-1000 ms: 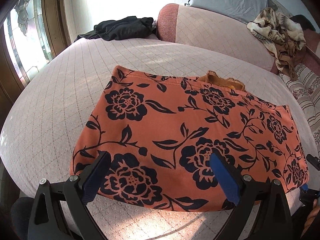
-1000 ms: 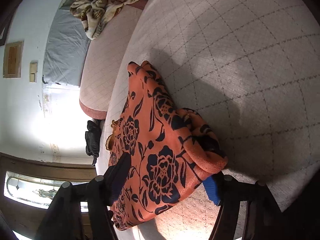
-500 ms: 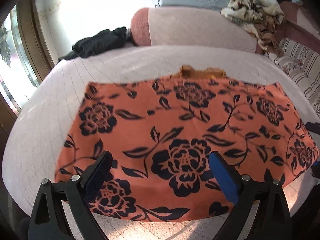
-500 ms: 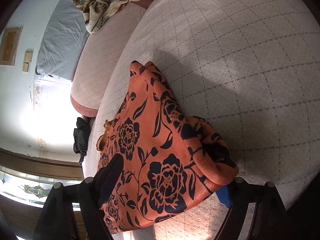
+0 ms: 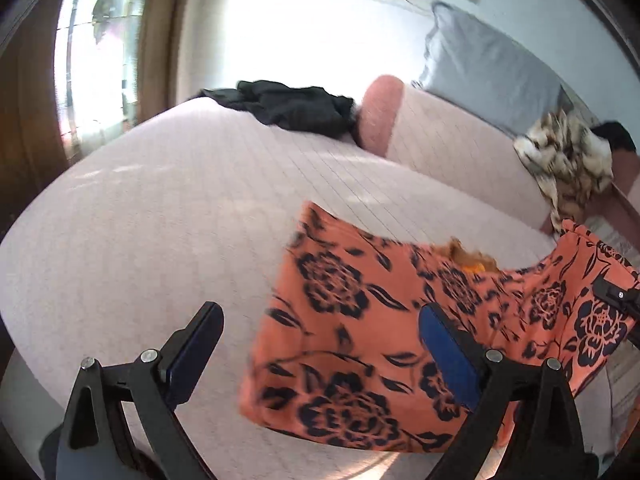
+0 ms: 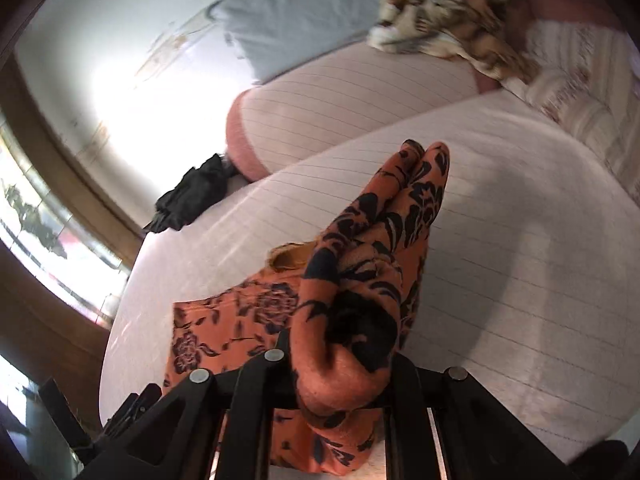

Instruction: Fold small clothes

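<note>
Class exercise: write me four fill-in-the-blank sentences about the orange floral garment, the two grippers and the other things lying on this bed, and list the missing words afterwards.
1. The right gripper has its jaws clamped on the ______ floral garment.
2. The left gripper has its jaws ______, holding nothing.
3. A crumpled ______ garment lies at the far edge of the bed.
4. Behind the pink bolster leans a ______ pillow.

Missing words: orange; open; black; grey

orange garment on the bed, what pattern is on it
Dark navy flowers and leaves on the orange garment; it shows best in the left wrist view.
</note>
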The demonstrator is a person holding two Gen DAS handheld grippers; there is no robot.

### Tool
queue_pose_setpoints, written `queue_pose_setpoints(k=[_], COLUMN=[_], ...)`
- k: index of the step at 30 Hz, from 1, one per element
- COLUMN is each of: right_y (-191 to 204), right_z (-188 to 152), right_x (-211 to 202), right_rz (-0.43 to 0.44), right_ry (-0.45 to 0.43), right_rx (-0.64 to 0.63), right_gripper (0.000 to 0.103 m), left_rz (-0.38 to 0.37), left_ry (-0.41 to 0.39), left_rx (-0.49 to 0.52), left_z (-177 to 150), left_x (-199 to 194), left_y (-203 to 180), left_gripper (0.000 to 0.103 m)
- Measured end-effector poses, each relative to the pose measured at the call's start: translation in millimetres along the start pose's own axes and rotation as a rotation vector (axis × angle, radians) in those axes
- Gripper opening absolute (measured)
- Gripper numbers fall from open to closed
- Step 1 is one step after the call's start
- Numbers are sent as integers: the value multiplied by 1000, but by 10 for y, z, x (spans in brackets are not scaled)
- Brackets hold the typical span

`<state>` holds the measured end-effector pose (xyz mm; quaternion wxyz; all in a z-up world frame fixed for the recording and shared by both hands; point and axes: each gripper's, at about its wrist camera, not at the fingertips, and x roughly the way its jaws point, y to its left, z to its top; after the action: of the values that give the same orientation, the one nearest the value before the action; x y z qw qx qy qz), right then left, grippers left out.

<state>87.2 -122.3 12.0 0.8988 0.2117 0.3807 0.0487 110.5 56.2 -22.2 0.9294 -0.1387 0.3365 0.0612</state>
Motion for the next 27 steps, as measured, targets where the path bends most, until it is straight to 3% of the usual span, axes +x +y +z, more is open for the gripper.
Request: queue_pose_setpoints(k=[2,4,6,8,10,12,16,18,20,21,23,25,27], right_y=[630,1147,1475,1547,1568,1597,1824,1983,2073,2030,1968,1929,1889], right_z=[-106,-376,-779,-1227,-1268,-1102,-809,-870,-1145,-1349,-1485,-1476,-1450], right_x=[102,368,854,1469,1455,1332,957,959,1281,1441,1385,1266,1117], right_rz=[61,122,122,104,108,138,169,182,176,184,238,317,319], right_ry=[2,68,199,392,340,340,226,234,366,418,333,334,332], right_rx=[-130,-224,-298,-324,-316,-275,-282,-317,-362,-367,-371,-321,-318], right_gripper=[13,13,13,15,14,13,14,16,25,36,43,71,73], left_rz=[82,135,177,139,114,103,83,83,83,80,81,67,43], left_ry=[-57,-38,21,72,56,61,42,30,36,42,32,21,13], left_rx=[-63,-126,-189,-273,-284,-289,-278,-306,-344,-356,-362,-343,-303], left_z=[53,28,-23,-49,-47,-43,-36,-37,-46,-53,-66,-63,-52], left_x=[-7,87,255,339,337,366,311,280,285,289,257,234,204], left_y=[373,695,926,1088,1114,1091,1071,1149,1233,1265,1283,1245,1155], left_gripper=[98,98,98,96,96,96,96,96,96,96,96,96,96])
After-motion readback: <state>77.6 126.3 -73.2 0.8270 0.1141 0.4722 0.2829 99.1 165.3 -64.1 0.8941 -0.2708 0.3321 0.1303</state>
